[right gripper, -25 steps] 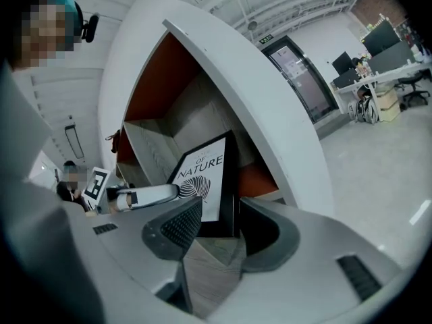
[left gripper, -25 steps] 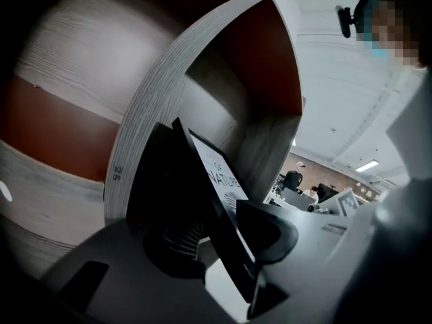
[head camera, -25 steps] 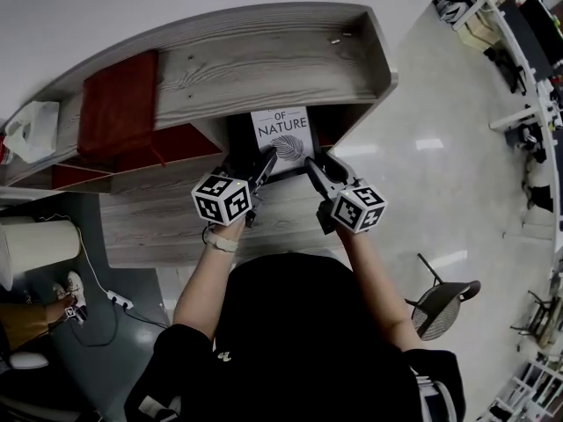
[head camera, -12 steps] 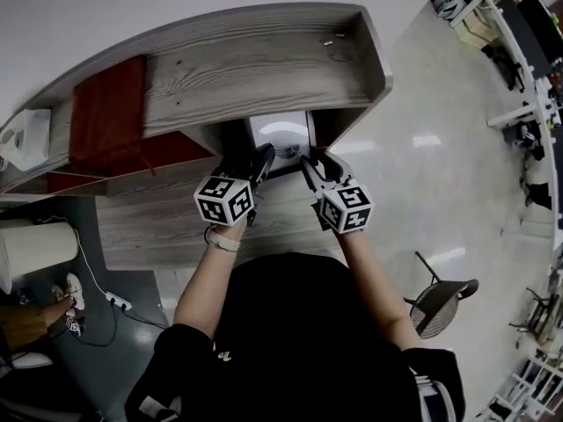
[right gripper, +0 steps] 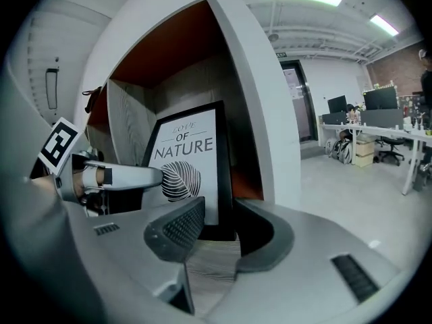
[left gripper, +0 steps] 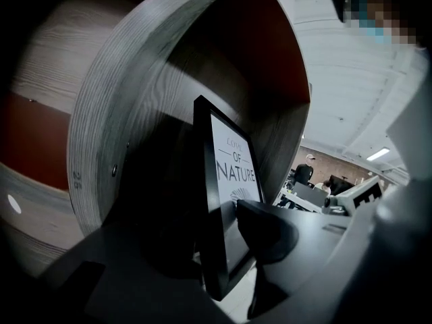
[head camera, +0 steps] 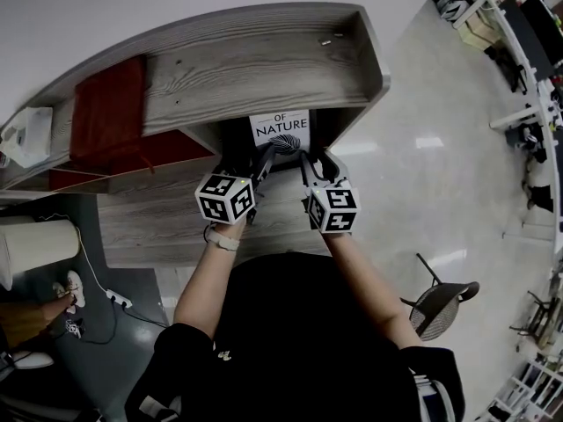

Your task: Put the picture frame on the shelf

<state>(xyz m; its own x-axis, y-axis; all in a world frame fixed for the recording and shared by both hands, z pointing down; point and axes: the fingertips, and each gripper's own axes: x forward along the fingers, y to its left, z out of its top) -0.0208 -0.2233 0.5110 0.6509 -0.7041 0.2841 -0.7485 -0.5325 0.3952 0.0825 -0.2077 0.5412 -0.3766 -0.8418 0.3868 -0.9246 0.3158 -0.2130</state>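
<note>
Left gripper (left gripper: 226, 248): at the left of the shelf's (head camera: 255, 64) open right-hand compartment, jaws closed across the picture frame's (head camera: 281, 128) left edge, one pad on its printed face, one behind, grip just slackened slightly. Picture frame: upright inside that compartment, "OF NATURE" print facing out. Right gripper (right gripper: 214, 227): at the compartment's right, jaws apart though just closing, frame's right edge beyond the gap, untouched.

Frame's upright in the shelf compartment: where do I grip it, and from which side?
Probably best to take the picture frame by a thin black side rail, low down, coming in through the open front of the shelf, one jaw before the print and one behind. It stands upright facing out, boxed in on both sides.
</note>
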